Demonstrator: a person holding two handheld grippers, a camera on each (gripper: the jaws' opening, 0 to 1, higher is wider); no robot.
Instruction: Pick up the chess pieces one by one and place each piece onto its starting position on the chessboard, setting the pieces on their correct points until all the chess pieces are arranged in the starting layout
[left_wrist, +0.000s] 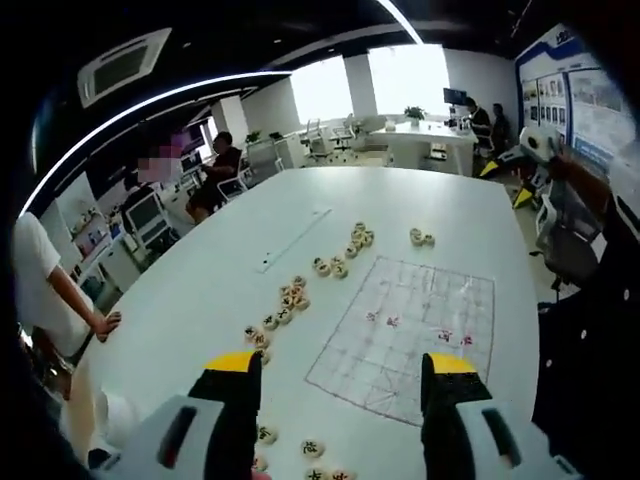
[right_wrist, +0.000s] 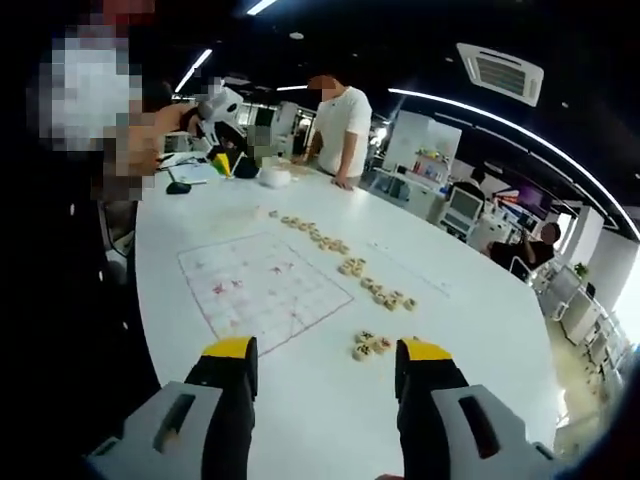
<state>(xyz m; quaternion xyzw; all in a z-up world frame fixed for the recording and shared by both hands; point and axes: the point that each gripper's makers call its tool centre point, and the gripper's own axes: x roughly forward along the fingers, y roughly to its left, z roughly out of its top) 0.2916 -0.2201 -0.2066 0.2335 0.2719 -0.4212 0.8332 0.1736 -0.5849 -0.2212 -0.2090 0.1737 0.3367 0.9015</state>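
Left gripper (left_wrist: 340, 385) and right gripper (right_wrist: 325, 368) — jaws apart, empty, both raised.

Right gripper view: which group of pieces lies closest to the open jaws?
The small cluster of pieces off the chessboard's near corner, just above the right gripper; the long row trails away behind it.

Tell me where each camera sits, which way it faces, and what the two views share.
Left gripper view: rides the left gripper, open, looking down the white table over the chessboard and loose chess pieces.
Right gripper view: rides the right gripper, open, facing the chessboard from the opposite end; the person's hand shows upper left.
Shared: table, chessboard, pieces.
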